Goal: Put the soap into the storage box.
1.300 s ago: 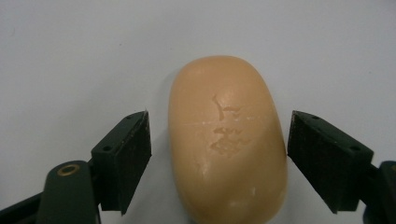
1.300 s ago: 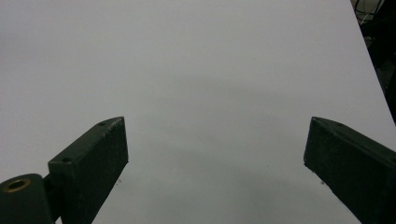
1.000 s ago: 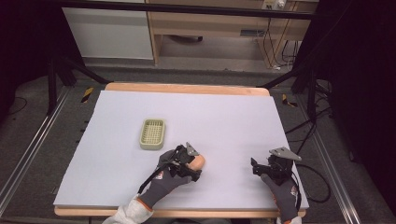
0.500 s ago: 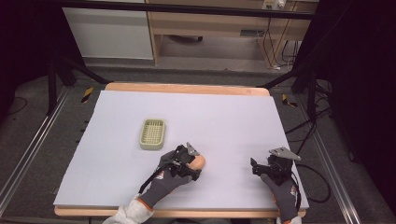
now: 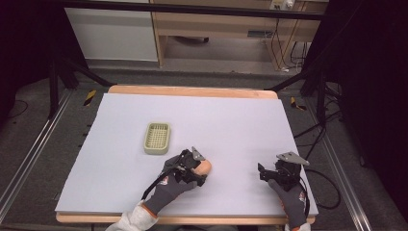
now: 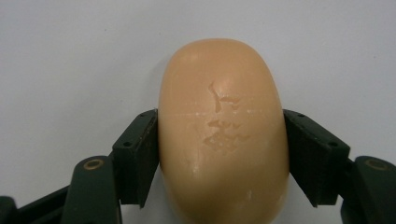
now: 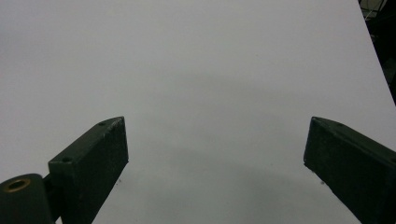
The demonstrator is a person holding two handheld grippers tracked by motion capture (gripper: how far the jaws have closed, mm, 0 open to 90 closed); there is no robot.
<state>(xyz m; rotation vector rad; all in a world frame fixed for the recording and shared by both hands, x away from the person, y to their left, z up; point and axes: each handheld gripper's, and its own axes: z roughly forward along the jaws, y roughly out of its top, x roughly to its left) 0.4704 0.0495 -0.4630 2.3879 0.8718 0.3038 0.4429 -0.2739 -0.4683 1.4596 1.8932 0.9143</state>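
Peach-coloured oval bar of soap (image 6: 223, 135) is what I've got in the left tongs (image 5: 196, 169) right now, pinched across its middle with one black jaw on each long side. From the left gripper view it looks like a solid, centred grip, and the bar has some scuffed lettering on top. In the high view the soap (image 5: 205, 167) sits low over the pale grey bench (image 5: 231, 125), near the front edge; I honestly can't tell if it's lifted a hair or if it's resting on the surface.

Right tongs (image 5: 267, 172) are holding nothing, jaws wide apart, hovering over bare bench off to the right, well apart from the soap. The right gripper view (image 7: 215, 154) backs that up, just open jaws and grey sheet.

The small pale green slatted soap dish (image 5: 157, 137) sits a bit further back and to the left of the soap, near but not touching, and there's nothing in it.

So where I reckon we are: the grab is done, the delivery isn't. What's left, as far as I can judge, is lifting the bar, carrying it back-left to the dish, setting it down flat inside the rim and letting go. Soap's slick, so I'd keep it level.
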